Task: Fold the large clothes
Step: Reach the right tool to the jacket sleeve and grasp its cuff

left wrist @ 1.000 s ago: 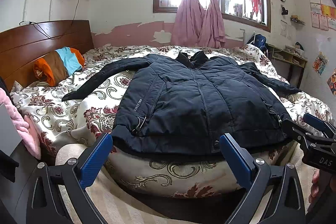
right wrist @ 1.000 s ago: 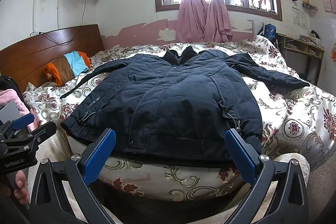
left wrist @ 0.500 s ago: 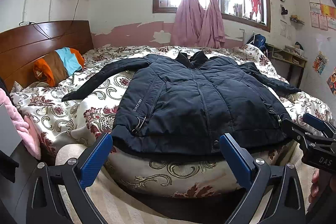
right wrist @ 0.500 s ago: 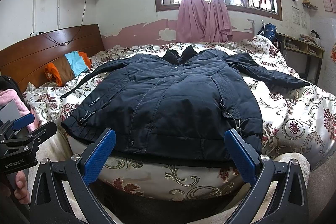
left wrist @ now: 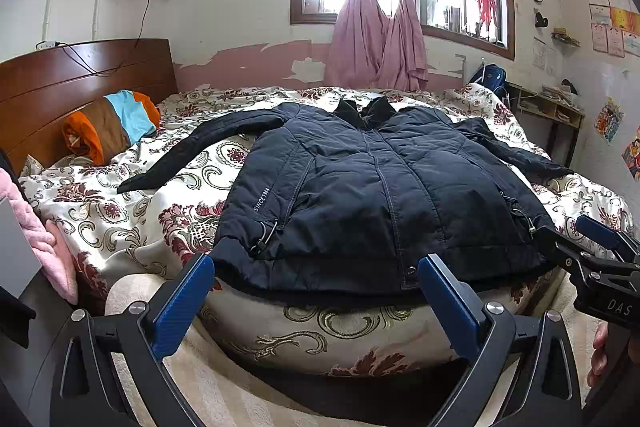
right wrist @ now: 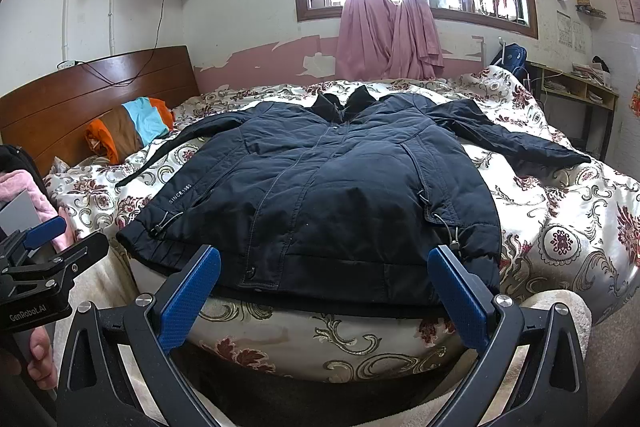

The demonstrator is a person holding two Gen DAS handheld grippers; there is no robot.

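Here dark jacket [left wrist: 380, 195] lying flat on bed [left wrist: 120, 219], sleeves spreading; left gripper [left wrist: 316, 291] and right gripper [right wrist: 324, 287] hovering spread wide, gripping nothing.

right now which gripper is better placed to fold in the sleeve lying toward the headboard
Left, probably. The left gripper hangs open off the jacket hem nearer that sleeve; the right gripper, also open, sits further toward the other sleeve.
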